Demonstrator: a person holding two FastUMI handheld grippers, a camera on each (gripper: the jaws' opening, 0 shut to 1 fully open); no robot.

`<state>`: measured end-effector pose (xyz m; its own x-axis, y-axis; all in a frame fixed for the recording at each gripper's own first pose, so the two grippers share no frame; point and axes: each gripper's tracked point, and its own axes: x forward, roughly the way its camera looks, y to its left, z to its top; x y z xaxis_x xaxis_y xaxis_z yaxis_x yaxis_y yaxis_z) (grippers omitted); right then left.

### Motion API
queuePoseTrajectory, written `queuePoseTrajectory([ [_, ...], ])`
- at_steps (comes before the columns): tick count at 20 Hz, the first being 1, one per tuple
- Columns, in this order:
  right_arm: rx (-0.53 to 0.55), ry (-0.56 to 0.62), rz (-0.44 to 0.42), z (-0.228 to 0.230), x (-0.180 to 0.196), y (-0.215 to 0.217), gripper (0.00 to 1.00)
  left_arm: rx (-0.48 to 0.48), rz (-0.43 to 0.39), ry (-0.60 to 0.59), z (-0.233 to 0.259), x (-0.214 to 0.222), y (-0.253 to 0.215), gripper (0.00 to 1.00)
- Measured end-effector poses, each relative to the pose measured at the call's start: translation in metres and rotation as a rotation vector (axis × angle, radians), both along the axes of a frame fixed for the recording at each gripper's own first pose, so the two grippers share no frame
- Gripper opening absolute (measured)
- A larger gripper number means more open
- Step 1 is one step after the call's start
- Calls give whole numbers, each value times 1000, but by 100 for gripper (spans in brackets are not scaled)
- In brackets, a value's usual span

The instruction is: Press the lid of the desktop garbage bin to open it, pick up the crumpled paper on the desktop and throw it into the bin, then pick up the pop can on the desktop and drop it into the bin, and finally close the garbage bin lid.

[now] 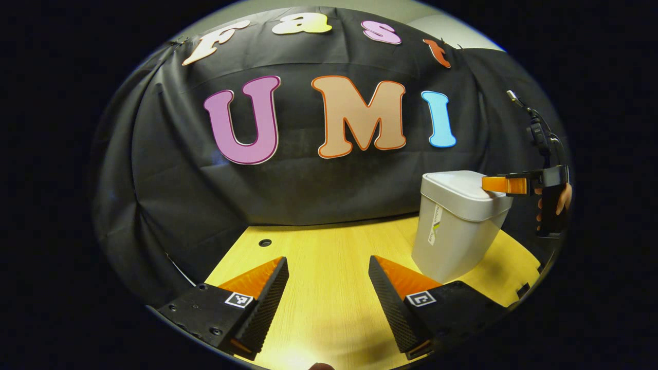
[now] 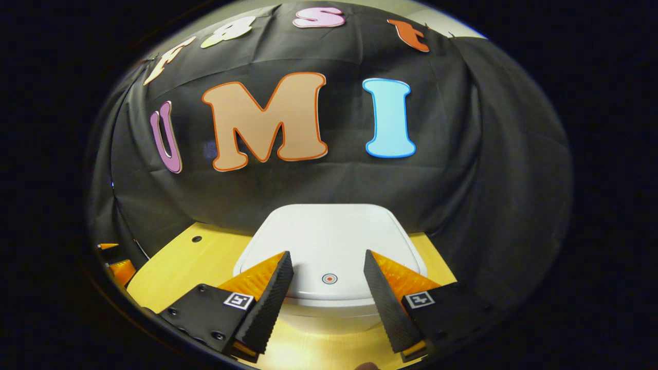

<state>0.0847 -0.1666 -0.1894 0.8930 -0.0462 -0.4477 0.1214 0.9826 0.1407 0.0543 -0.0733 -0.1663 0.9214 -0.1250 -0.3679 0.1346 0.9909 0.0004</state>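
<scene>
Left gripper view low over table (image 1: 329, 303), bin (image 1: 455, 226) shared, right close above

The left gripper (image 1: 328, 262) has two wedge-shaped fingers with ribbed inner pads (image 1: 267, 303), each on a black block carrying screws and a small square black-and-white marker (image 1: 239, 299). The right gripper (image 2: 328, 259) is built alike, with matching markers (image 2: 419, 299).

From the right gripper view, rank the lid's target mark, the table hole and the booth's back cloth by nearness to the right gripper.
1. target mark, on the bin lid, between the right gripper fingers.
2. table hole, off left.
3. back cloth, behind the bin.
</scene>
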Motion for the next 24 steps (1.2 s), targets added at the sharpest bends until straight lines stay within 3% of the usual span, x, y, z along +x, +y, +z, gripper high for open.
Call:
queuePoseTrajectory([
  [8, -16, -48, -11, 14, -7, 1, 90, 4, -5, -58, 22, 10, 3, 92],
  [15, -73, -251, 32, 61, -30, 34, 88, -6, 20, -136, 50, 18, 16, 92],
  [18, -140, -263, 62, 58, -45, 52, 90, -9, 39, -170, 58, 20, 21, 92],
  [21, -141, -267, 100, 52, -59, 78, 92, -13, 60, -196, 64, 21, 25, 92],
  [22, -136, -261, 107, 49, -63, 85, 98, -14, 67, -202, 64, 21, 26, 91],
  [24, -120, -242, 130, 40, -68, 98, 96, -18, 82, -215, 67, 22, 31, 91],
])
